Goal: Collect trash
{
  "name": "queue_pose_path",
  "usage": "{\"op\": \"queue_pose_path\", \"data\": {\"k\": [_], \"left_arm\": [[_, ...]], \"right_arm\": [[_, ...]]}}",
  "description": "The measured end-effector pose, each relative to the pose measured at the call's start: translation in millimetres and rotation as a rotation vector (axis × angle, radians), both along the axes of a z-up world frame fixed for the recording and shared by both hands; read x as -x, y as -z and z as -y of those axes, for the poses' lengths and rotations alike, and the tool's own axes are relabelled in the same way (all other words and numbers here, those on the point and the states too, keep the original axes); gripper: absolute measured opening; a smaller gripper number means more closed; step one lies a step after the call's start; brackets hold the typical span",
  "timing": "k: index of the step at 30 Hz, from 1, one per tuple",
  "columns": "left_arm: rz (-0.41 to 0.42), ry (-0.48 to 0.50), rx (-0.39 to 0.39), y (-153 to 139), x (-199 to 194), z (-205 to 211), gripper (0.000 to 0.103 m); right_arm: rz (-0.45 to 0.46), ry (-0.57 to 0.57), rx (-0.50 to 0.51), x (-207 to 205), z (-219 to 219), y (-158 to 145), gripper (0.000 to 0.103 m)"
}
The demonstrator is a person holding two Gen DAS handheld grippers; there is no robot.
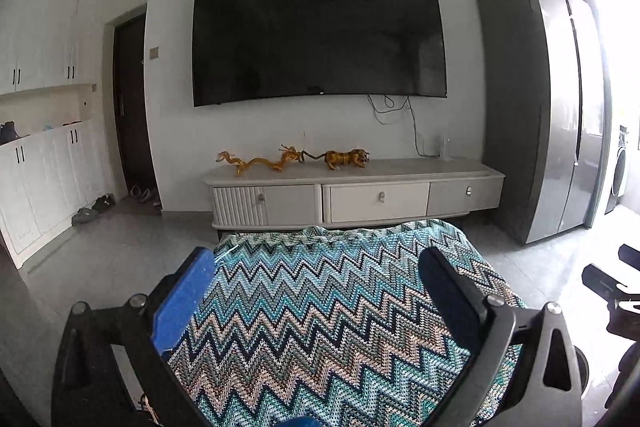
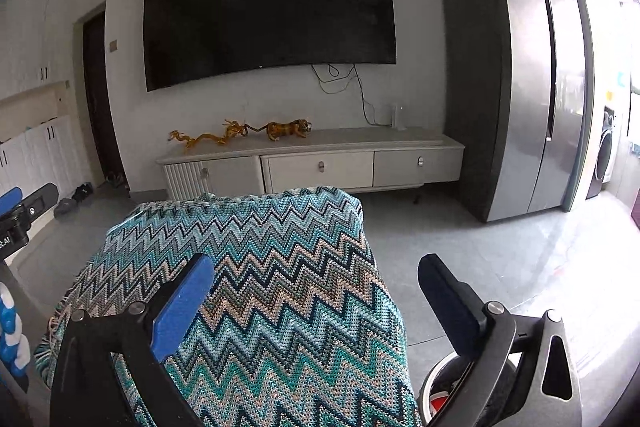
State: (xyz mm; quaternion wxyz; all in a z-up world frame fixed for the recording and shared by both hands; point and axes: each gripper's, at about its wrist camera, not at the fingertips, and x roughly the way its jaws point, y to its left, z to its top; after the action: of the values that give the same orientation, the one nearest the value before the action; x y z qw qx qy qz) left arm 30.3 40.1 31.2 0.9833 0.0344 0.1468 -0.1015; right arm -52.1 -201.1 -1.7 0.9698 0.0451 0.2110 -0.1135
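My left gripper [image 1: 316, 263] is open and empty, held above a table covered with a zigzag-patterned cloth [image 1: 320, 315]. My right gripper [image 2: 316, 269] is open and empty over the right part of the same cloth [image 2: 256, 267]. No piece of trash shows on the cloth in either view. A round bin [image 2: 448, 383] with a white rim stands on the floor low at the right, partly hidden behind my right gripper's frame; something red shows inside it. The right gripper shows at the right edge of the left wrist view [image 1: 612, 279], and the left gripper at the left edge of the right wrist view [image 2: 24, 207].
A long low TV cabinet [image 1: 360, 195] with two golden figurines [image 1: 304, 159] stands against the far wall under a big dark TV [image 1: 316, 31]. A tall steel fridge [image 1: 552, 99] stands at the right. White cupboards [image 1: 36, 155] and shoes [image 1: 92, 209] are at the left. Grey floor [image 2: 460, 247] surrounds the table.
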Motion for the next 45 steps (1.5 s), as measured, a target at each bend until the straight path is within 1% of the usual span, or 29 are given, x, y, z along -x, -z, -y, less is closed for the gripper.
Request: {"op": "queue_pose_path", "data": {"k": [5, 19, 27, 45], "left_arm": [[0.006, 0.003, -0.001, -1.6, 5.7, -1.7, 0.103], [-0.014, 0.039, -0.029, 1.5, 7.9, 14.9, 0.103], [-0.023, 0.059, -0.035, 3.8, 9.1, 21.4, 0.103], [0.003, 0.061, -0.043, 4.6, 12.6, 24.6, 0.103]], "right_arm": [[0.008, 0.033, 0.017, 4.2, 1.2, 0.1, 0.103], [-0.012, 0.106, -0.002, 9.9, 20.4, 16.0, 0.103], [-0.011, 0.133, -0.001, 14.1, 27.8, 17.9, 0.103], [-0.027, 0.181, -0.005, 20.3, 41.6, 25.8, 0.103]]}}
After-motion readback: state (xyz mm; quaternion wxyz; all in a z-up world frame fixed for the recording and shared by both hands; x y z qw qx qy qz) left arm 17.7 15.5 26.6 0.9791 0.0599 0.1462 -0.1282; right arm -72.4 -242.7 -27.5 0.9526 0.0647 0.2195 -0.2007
